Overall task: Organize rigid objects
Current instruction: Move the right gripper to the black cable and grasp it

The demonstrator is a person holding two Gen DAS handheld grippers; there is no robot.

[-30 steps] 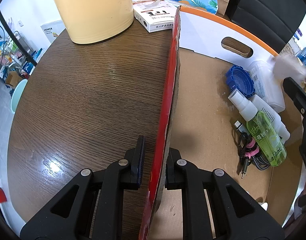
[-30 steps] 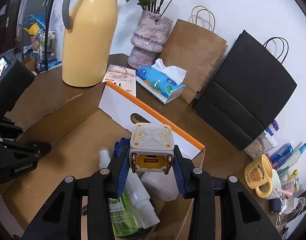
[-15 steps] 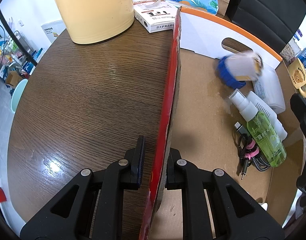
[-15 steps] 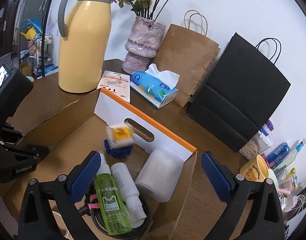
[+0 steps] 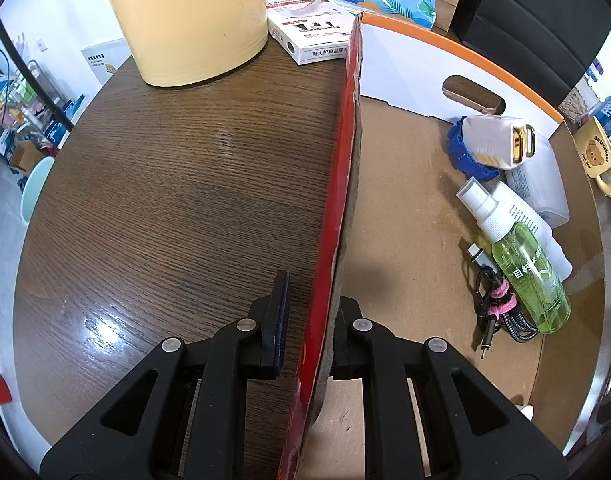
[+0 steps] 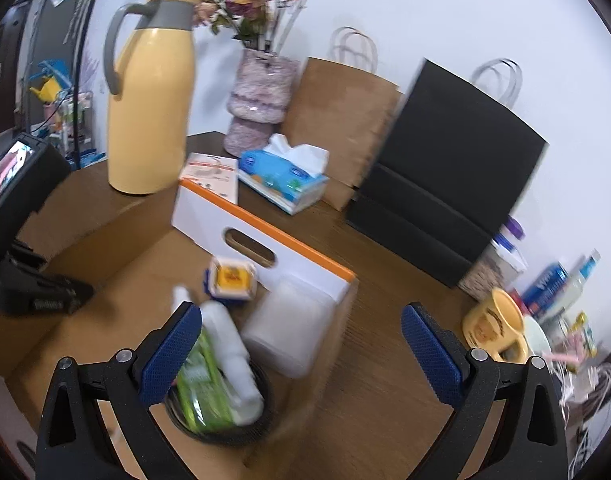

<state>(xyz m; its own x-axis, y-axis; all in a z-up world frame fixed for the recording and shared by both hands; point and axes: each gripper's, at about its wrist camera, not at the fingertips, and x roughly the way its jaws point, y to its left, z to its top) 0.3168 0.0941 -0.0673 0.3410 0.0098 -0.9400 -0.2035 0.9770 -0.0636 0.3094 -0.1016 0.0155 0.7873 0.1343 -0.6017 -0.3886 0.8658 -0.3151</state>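
My left gripper (image 5: 311, 312) is shut on the red-faced side wall (image 5: 347, 160) of an open cardboard box (image 6: 85, 320) and points steeply down. Inside the box a white and yellow cube-shaped charger (image 5: 493, 142) rests on a blue lid (image 5: 457, 152), next to a green spray bottle (image 5: 529, 276), a white bottle (image 5: 521, 208), a clear plastic case (image 5: 545, 184) and coiled cables (image 5: 501, 312). My right gripper (image 6: 301, 344) hangs wide open above the box's near right corner, with nothing between its pads. The charger (image 6: 233, 278) lies beyond it.
A yellow thermos jug (image 6: 149, 112), a vase (image 6: 261, 100), a tissue pack (image 6: 283, 176), a small white carton (image 5: 313, 36) and brown and black paper bags (image 6: 445, 184) stand behind the box. A yellow mug (image 6: 493, 328) and small clutter sit on the table to the right.
My right gripper opened and let go of the charger, which fell onto the blue lid in the box. That gripper then drew back to the right. The left gripper kept still.
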